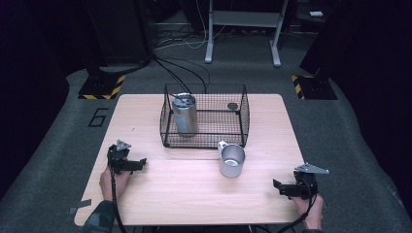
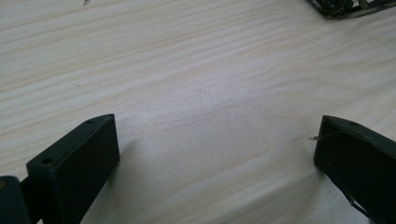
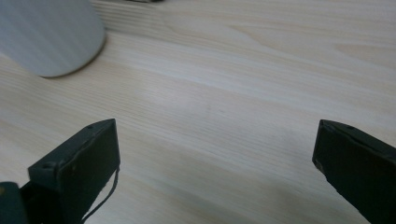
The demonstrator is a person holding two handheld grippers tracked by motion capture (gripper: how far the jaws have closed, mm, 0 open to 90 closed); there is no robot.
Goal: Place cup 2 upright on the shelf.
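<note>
So the worktop [image 1: 194,189] is pale wood with a fine straight grain, rounded corners, pretty matte. Sitting on it toward the far side is a black wire basket [image 1: 204,116], a boxy open-top mesh thing with thin rods. Inside the basket, at its left end, stands a brushed steel tumbler [image 1: 185,115], tall and cylindrical, upright, with a dark lid on top. There's also a small dark round disc [image 1: 232,106] lying on the basket floor near its far right corner; what it's made of is hard to tell.

Just in front of the basket's right half stands a metal mug [image 1: 231,160], short, shiny silver, open mouth up, with its handle pointing back toward the basket and just beside the wire. It's apart from both grippers.

The left gripper [image 1: 138,164] rests on the worktop in front of and to the left of the basket, held by a hand. In the left gripper view its blocky matte black jaws stand wide apart with nothing but bare wood between them.

The right gripper [image 1: 278,187] sits well to the front right of the basket. Its jaws are spread wide too, gripping nothing, and the right gripper view catches the mug's smooth grey side [image 3: 49,37] up ahead.
</note>
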